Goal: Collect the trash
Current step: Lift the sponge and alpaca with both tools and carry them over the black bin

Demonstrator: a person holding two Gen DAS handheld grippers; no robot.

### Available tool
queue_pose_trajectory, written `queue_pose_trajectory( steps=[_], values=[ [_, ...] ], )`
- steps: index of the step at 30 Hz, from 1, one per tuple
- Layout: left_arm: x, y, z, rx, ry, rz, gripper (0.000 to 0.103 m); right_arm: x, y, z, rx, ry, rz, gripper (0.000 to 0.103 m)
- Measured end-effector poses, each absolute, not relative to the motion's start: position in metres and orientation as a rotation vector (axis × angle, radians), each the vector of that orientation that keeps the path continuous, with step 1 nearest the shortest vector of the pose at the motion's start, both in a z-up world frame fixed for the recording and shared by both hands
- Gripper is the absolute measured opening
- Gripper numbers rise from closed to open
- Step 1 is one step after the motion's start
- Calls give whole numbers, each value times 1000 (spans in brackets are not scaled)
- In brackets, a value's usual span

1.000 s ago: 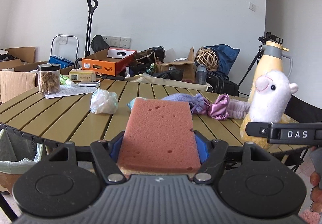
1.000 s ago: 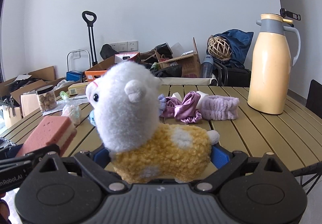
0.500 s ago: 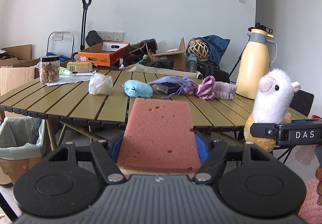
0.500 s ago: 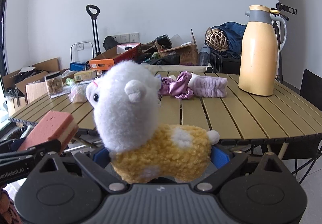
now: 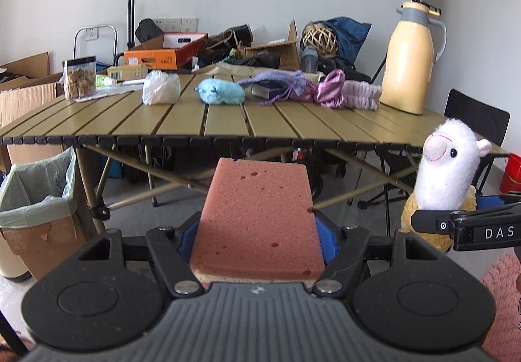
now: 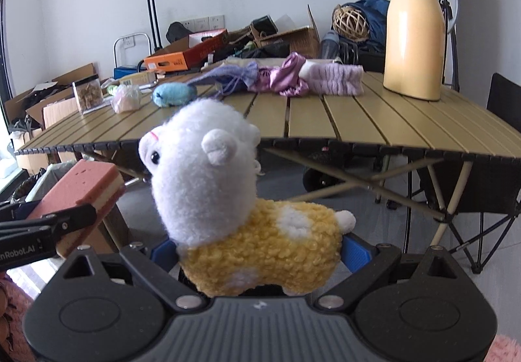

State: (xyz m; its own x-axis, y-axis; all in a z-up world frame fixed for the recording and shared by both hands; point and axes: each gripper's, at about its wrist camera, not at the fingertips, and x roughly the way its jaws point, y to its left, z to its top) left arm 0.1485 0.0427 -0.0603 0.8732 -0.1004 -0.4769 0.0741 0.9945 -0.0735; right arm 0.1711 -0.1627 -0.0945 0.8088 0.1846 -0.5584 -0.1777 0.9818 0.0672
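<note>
My left gripper [image 5: 257, 231] is shut on a pink sponge [image 5: 257, 215] with a yellow underside, held in the air in front of the table and below its edge. My right gripper [image 6: 260, 251] is shut on a plush alpaca [image 6: 247, 212] with a white head and yellow body; it also shows in the left wrist view [image 5: 446, 186] to the right. The sponge shows in the right wrist view [image 6: 81, 196] at the left. A lined trash bin [image 5: 35, 199] stands on the floor left of the table. A crumpled plastic bag [image 5: 161, 87] lies on the slatted table [image 5: 228, 121].
On the table: a blue plush [image 5: 219, 91], purple cloths [image 5: 306, 90], a yellow thermos jug [image 5: 413, 59], a snack jar [image 5: 79, 77]. Boxes and clutter line the back wall. A black folding chair [image 5: 475, 121] stands at right, a red bucket [image 5: 511, 173] beyond.
Both grippers have pulled back and down from the table with the sponge and the alpaca; the table edge now sits above them and the trash bin has come into view.
</note>
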Motion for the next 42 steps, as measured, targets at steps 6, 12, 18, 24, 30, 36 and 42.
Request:
queue_pose_trajectory(
  steps=[6,12,18,24,30,36,42],
  values=[
    [147,38,-75,-40,564,-100,70,168,-168,-113,15,655,196,97],
    [150,34,-91,-24,630,-91,70,168,-175,-136,44,701,191,97],
    [161,35,-109,-16,694,-58,70,176,-184,-161,61,745,195,97],
    [176,41,-121,-29,754,-3,70,183,-190,-170,48,766,167,97],
    [190,44,-130,-37,814,38,70,192,-201,-177,46,802,103,97],
    [200,42,-134,-37,836,43,70,204,-213,-183,29,826,22,97],
    [212,41,-138,-39,871,60,70,222,-224,-187,1,838,-46,97]
  ],
)
